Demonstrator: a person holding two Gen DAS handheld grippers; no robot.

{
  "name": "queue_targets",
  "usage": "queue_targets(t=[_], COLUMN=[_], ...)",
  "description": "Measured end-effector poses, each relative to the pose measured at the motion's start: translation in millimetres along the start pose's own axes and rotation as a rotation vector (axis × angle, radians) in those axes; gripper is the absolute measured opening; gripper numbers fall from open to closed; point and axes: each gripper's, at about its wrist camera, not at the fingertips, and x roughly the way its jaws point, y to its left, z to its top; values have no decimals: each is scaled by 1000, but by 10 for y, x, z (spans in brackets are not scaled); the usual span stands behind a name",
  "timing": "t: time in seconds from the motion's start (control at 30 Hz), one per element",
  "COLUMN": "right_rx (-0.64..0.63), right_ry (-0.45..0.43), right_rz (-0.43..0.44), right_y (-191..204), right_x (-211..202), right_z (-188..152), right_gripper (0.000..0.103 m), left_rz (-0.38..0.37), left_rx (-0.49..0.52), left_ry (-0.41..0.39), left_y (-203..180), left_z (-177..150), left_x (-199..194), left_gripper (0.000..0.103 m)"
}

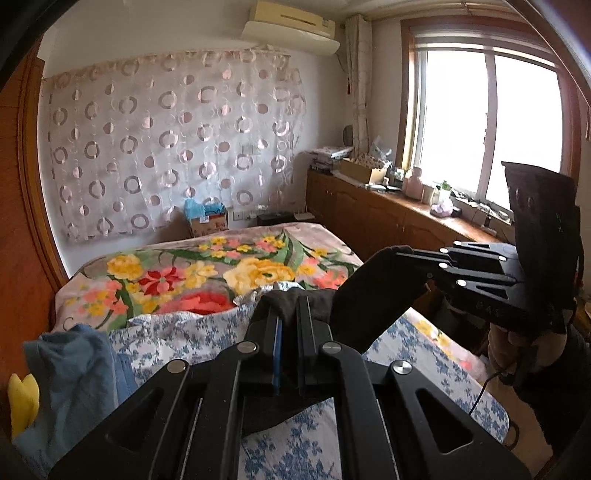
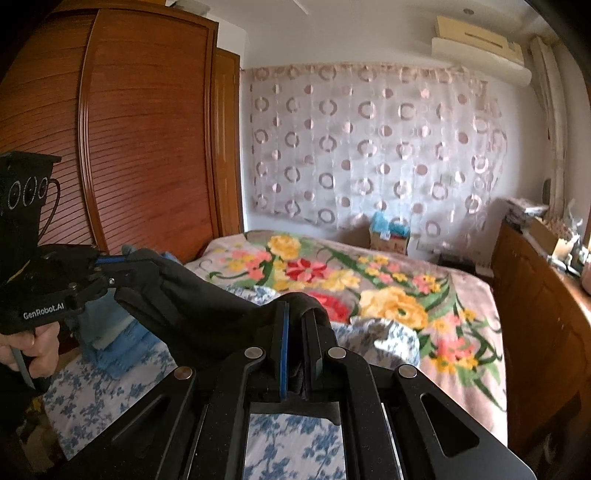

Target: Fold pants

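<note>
Both my grippers, left (image 1: 290, 306) & right (image 2: 297, 314), have fingers clamped on pants (image 1: 373, 295), lifted; next I lay them flat on bed (image 1: 417, 347).

Premises are presenting as a home bedroom. A bed (image 2: 461, 295) under a floral blanket (image 1: 207, 273) is occupying the middle of the room, with a louvred wooden wardrobe (image 2: 147, 140) standing alongside. A circle-patterned curtain (image 1: 173, 144) is hanging on the far wall below an air conditioner (image 1: 291, 31). Household clutter is sitting on low wooden cabinets (image 1: 373, 218) under a bright window (image 1: 491, 129).
</note>
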Motion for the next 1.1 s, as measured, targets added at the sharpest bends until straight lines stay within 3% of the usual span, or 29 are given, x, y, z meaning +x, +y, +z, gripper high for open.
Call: queue_targets(t=[0.23,0.6,1.1], right_rx=[-11,38,90], right_ry=[32,139,212], right_rz=[2,58,63], right_y=[93,319,529], right_x=[-153,-590,-1143], right_z=[33,-412,-600], right_gripper=[5,5,6], left_rz=[-10,-98,-125], left_rx=[-1,-84,-68], left_ry=[26,132,183], left_y=[-94,-345,-601], left_z=[-162,-956,-1460], left_x=[-127,-486,-858], left_gripper=[7,7,7])
